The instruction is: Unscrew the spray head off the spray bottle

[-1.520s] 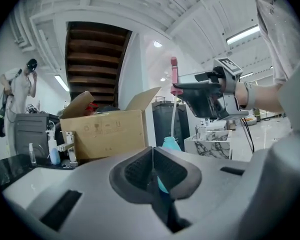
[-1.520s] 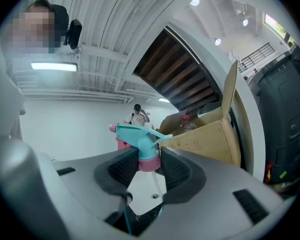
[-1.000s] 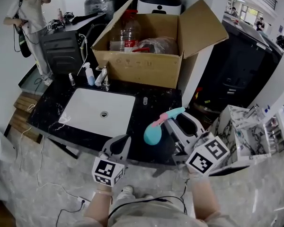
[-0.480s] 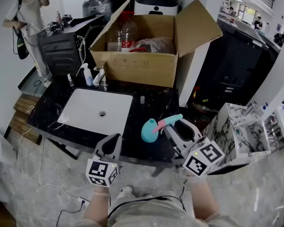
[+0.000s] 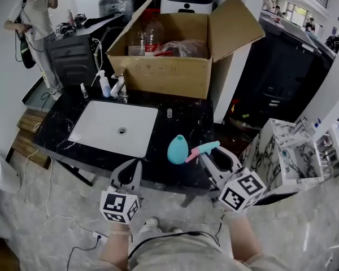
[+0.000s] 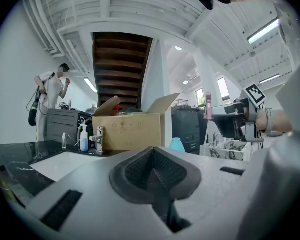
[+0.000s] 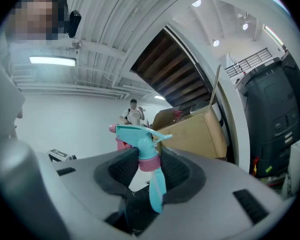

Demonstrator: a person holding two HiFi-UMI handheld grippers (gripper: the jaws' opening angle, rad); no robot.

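Stage: spray head (image 7: 140, 136) looks off the bottle (image 5: 178, 149), so the unscrewing seems done and only setting the head down is left
Right gripper (image 7: 149, 173): jaws about half apart and closed on the spray head, pads clamping at the pink collar (image 7: 149, 162), trigger end sticking out past the tips, teal stem running back between the jaws
Left gripper (image 6: 153, 159): jaws pressed together, nothing between them, held low and off the bottle
Bottle position: teal body stands on the dark countertop (image 5: 181, 123), just beyond the right gripper's tips and to its left, ahead of and to the right of the left gripper; can't tell if head and bottle touch
Bottle state: neck looks bare, seems upright
Handling, head: light hard plastic, stiff at the collar, so collar is the right hold; trigger and nozzle are thin and moving parts, poor grip; stem is narrow and smooth, could pivot in the pads
Handling, bottle: rounded smooth plastic, probably light and thin-walled, so likely to slide or dent under a hard squeeze and tip if bumped by the head; best taken at the widest part of the body
Risk: head rotating in the pads since only the collar is pinched
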